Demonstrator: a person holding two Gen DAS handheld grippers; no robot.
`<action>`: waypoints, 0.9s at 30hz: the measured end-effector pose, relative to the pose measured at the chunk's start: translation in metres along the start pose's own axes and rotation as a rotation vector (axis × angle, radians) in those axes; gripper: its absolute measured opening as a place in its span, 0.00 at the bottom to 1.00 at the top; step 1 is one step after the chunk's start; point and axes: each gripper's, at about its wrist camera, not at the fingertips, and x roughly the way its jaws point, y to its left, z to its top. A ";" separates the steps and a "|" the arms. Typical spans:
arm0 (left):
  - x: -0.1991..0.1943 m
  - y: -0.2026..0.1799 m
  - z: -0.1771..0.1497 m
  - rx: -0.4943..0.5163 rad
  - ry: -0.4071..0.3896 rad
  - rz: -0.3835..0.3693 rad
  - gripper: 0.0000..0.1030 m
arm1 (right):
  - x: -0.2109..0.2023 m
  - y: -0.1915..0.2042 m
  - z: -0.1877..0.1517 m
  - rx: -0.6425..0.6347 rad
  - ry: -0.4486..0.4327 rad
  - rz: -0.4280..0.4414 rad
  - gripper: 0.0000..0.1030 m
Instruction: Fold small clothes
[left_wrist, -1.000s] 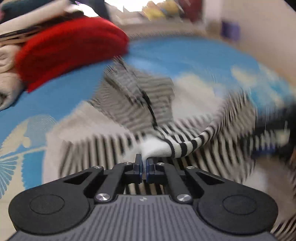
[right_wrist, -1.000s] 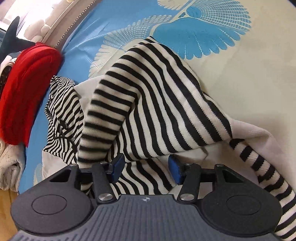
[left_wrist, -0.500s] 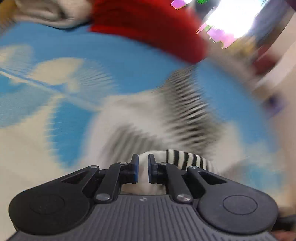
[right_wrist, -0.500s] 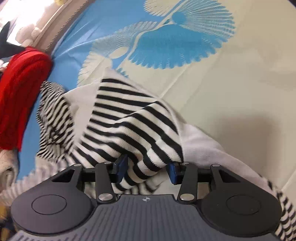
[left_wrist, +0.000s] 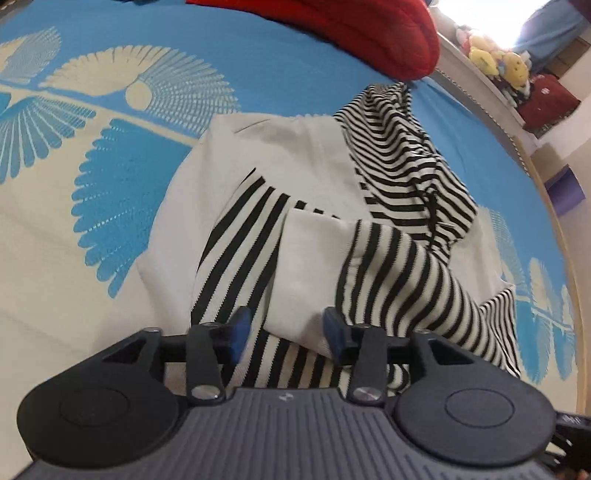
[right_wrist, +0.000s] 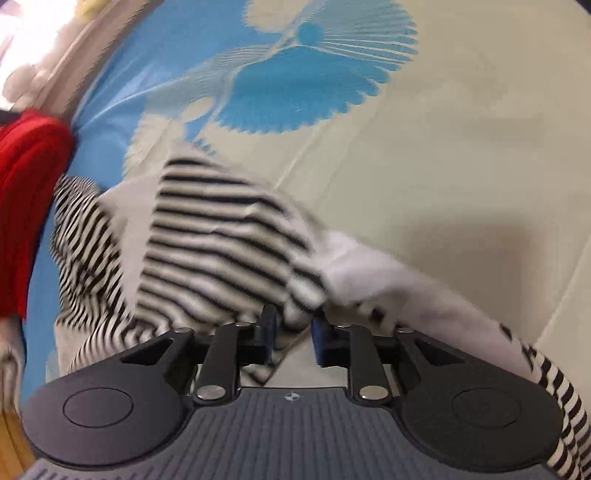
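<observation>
1. Left gripper (left_wrist: 284, 328): jaws have just been opening and stand wide; a white fold of the striped garment (left_wrist: 306, 266) lies between the blue pads, not pinched.
2. Right gripper (right_wrist: 293, 332): jaws have just been closing and stand narrow; a bunched striped hem sits between the pads; contact cannot be told through the blur.
3. Striped garment (right_wrist: 218, 243): black-and-white, crumpled, lying on the bed, one striped sleeve trailing beside the right gripper.
4. Bedspread (left_wrist: 110, 166): blue and cream fan print, beneath the garment.
5. Red knit (left_wrist: 351, 29): towards the bed's far edge, just beyond the garment.
</observation>
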 end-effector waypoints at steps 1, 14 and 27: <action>0.003 0.000 -0.001 -0.005 -0.004 -0.002 0.58 | -0.004 0.005 -0.004 -0.030 -0.009 0.004 0.25; -0.070 -0.033 0.005 0.022 -0.165 0.040 0.03 | -0.032 0.040 0.005 -0.246 -0.305 0.012 0.31; -0.086 -0.026 -0.010 0.033 -0.189 0.279 0.28 | -0.010 0.037 0.030 -0.212 -0.283 0.037 0.34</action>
